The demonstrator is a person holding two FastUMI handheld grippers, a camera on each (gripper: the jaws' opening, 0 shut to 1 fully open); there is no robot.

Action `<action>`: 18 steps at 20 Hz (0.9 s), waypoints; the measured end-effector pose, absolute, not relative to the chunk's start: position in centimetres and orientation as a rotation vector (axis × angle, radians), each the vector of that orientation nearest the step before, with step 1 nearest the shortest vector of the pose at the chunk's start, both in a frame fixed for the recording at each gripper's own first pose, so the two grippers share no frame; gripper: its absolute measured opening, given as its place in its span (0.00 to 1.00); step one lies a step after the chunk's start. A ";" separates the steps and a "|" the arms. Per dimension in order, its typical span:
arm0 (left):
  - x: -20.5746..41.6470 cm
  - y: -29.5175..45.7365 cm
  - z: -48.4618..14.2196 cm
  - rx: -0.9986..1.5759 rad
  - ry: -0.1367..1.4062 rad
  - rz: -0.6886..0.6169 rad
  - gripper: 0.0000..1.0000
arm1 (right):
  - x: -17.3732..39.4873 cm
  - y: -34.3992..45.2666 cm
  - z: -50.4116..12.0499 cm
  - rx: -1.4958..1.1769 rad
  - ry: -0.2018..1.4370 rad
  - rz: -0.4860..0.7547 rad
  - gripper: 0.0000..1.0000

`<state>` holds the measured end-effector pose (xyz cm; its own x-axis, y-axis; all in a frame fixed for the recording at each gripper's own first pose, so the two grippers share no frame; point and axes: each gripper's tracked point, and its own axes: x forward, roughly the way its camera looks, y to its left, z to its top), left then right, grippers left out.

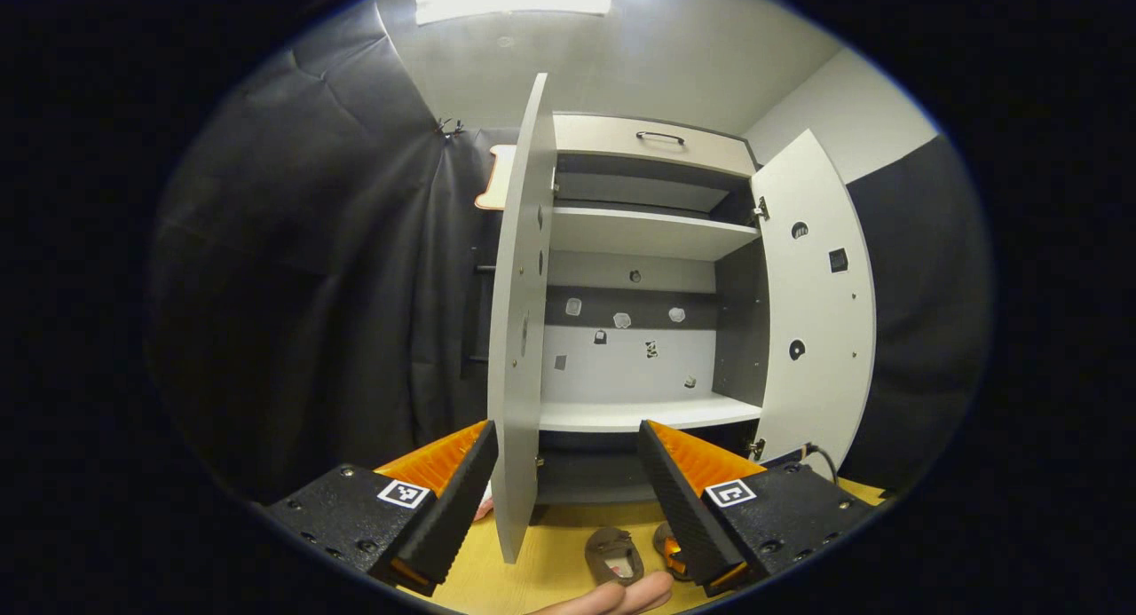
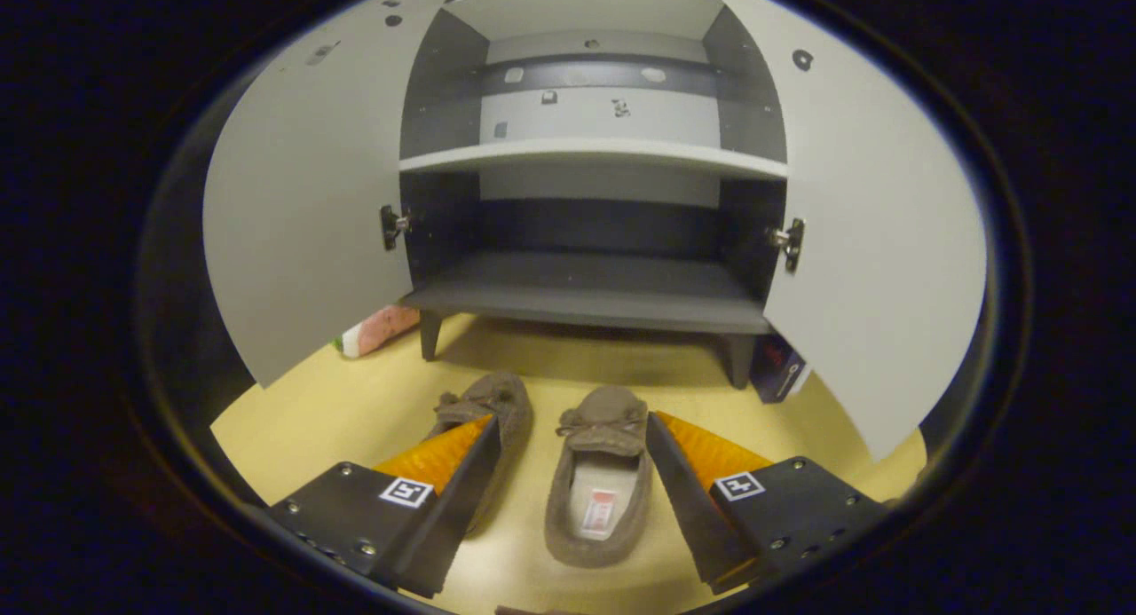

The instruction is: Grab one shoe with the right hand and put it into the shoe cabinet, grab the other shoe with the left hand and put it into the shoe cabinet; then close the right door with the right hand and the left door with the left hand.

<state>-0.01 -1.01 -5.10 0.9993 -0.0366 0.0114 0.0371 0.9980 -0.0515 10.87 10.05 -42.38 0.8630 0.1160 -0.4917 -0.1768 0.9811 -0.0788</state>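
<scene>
Fingers of the right gripper (image 2: 568,437) spread apart straddle the right-hand shoe (image 2: 599,473) on the floor (image 2: 355,411), its long axis pointing toward the open shoe cabinet (image 2: 586,287) ahead, while the left gripper (image 1: 564,446), also apart, hovers higher, empty.

right tool (image 2: 568,433) open over right shoe (image 2: 596,482), cabinet (image 2: 586,287) doors open

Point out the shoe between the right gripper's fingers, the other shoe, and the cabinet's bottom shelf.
right shoe (image 2: 596,491): right gripper view, on its insole.
left shoe (image 2: 504,402): right gripper view, on its toe top.
bottom shelf (image 2: 586,291): right gripper view, on its bare dark board.
</scene>
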 end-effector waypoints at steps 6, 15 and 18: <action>1.5 -2.8 -5.8 -0.054 -0.019 -0.073 0.97 | 11.7 9.9 -48.9 -0.088 0.662 0.106 0.75; 6.5 -3.7 -11.6 -0.045 0.069 -0.125 0.97 | 15.4 10.5 -51.8 -0.018 0.611 0.131 0.11; 7.8 -4.3 -13.7 -0.066 0.116 -0.152 0.97 | 15.5 11.0 -50.9 -0.002 0.549 0.179 0.11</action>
